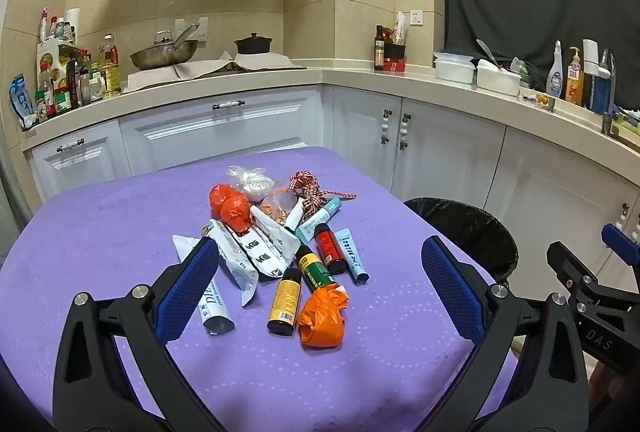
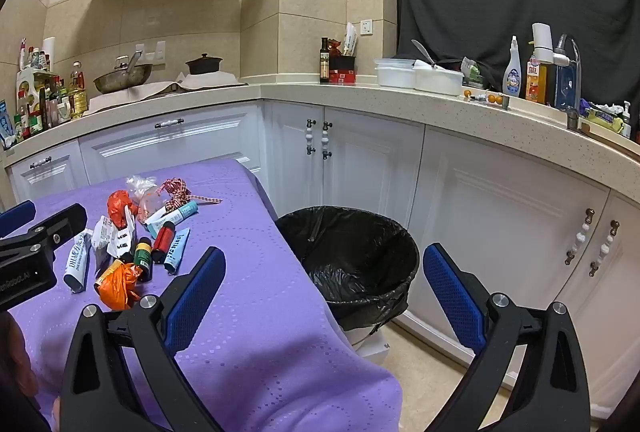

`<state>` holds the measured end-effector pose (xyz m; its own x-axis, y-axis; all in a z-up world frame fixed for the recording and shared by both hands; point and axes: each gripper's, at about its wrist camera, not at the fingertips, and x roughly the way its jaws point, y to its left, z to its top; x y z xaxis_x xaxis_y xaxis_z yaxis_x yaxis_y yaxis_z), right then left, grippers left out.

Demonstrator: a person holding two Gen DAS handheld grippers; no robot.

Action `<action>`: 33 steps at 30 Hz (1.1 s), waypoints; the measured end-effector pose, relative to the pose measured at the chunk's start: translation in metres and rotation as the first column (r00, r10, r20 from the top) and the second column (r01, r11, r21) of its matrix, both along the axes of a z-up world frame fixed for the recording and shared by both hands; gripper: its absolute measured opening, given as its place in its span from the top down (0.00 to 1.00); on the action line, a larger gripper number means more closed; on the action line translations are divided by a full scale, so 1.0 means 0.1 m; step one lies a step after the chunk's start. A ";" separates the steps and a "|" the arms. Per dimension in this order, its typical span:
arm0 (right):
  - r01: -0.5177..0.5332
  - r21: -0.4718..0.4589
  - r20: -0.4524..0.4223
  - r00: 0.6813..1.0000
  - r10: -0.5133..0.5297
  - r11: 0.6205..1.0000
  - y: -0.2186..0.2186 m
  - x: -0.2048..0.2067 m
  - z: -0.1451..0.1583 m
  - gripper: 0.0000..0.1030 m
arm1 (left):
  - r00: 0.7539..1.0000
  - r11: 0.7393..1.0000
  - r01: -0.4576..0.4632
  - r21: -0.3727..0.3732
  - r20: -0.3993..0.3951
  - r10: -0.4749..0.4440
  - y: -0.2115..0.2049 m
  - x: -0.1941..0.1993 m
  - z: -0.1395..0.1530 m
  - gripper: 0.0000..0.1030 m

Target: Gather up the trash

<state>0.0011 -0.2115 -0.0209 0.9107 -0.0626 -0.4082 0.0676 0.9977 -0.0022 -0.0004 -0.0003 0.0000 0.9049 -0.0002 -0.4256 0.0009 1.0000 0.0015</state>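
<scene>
A pile of trash lies on the purple tablecloth [image 1: 100, 232]: crumpled orange bags [image 1: 322, 317] [image 1: 232, 208], a yellow-labelled bottle [image 1: 285, 302], a green-labelled bottle [image 1: 314, 270], a red bottle [image 1: 330, 248], white and blue tubes [image 1: 352, 256], white wrappers [image 1: 260, 252] and a checked ribbon [image 1: 310, 190]. My left gripper [image 1: 320, 272] is open and empty, above the table's near side, facing the pile. My right gripper [image 2: 320, 272] is open and empty, over the table's right edge, facing the black-lined bin [image 2: 352, 256]. The pile shows in the right wrist view [image 2: 132, 244].
The bin [image 1: 468, 232] stands on the floor right of the table. White cabinets [image 2: 500, 212] and an L-shaped counter [image 2: 400, 100] with pans, bottles and containers lie behind. The right gripper's body [image 1: 592, 296] shows at the left view's right edge.
</scene>
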 end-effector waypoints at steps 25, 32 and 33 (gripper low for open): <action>0.001 -0.002 0.002 1.000 -0.001 1.000 -0.01 -0.01 -0.01 0.06 | 1.000 1.000 0.001 0.002 -0.009 -0.001 0.01 0.00 -0.02 0.04; 0.000 -0.003 0.002 1.000 0.000 1.000 -0.01 -0.01 -0.01 0.06 | 1.000 1.000 -0.001 0.002 -0.007 0.001 0.00 0.00 -0.02 0.04; 0.001 -0.002 0.002 1.000 -0.001 1.000 -0.01 -0.01 -0.01 0.06 | 1.000 1.000 -0.002 0.002 -0.008 0.002 0.00 0.00 -0.02 0.04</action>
<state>0.0004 -0.2124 -0.0216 0.9116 -0.0642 -0.4060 0.0685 0.9976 -0.0040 0.0001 0.0001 -0.0023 0.9014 0.0023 -0.4330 -0.0009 1.0000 0.0034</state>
